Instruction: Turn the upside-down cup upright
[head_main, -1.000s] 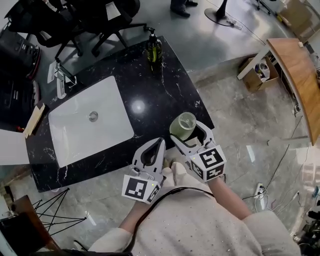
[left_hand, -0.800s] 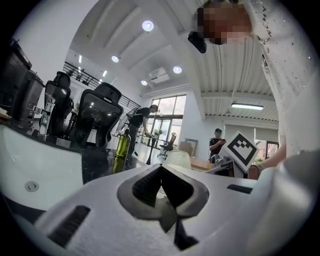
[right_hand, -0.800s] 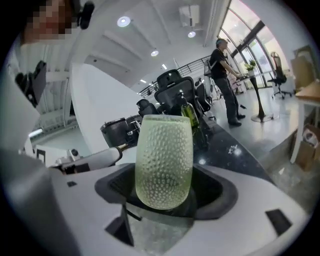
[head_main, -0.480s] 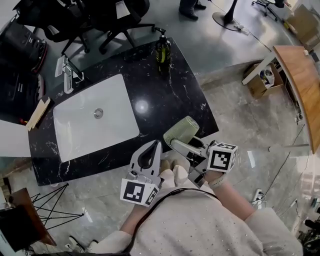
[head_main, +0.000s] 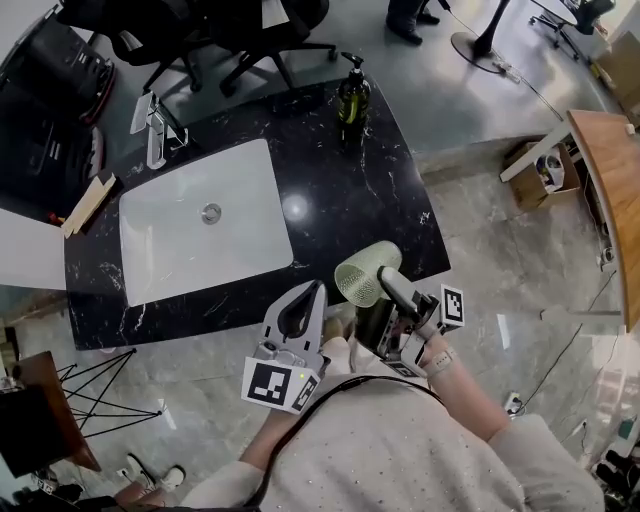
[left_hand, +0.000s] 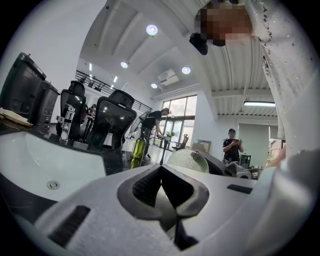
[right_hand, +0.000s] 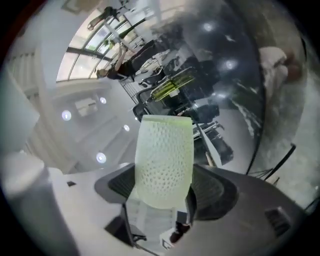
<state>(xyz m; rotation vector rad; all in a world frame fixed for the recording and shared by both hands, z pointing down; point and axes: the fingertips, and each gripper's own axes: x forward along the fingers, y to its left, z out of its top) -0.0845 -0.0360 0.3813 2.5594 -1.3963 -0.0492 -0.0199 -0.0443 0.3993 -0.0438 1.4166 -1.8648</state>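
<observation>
A pale green dimpled cup (head_main: 366, 274) hangs tilted in the air over the front right edge of the black counter (head_main: 340, 190), its rounded end turned up toward the head view. My right gripper (head_main: 385, 296) is shut on it. In the right gripper view the cup (right_hand: 165, 160) fills the gap between both jaws of that gripper (right_hand: 167, 186). My left gripper (head_main: 313, 292) sits just left of it, shut and empty; in its own view the left gripper (left_hand: 161, 172) has its jaws together, with the cup's dome (left_hand: 187, 161) behind them.
A white sink (head_main: 200, 230) with a faucet (head_main: 155, 120) is set in the counter's left half. A green soap bottle (head_main: 352, 98) stands at the far edge. Office chairs (head_main: 230, 30) are behind, a wooden table (head_main: 605, 190) and a cardboard box (head_main: 545, 170) to the right.
The right gripper has rolled over with the cup and lifted slightly, so the cup now shows its rounded dimpled end instead of its flat end. The left gripper has barely shifted.
</observation>
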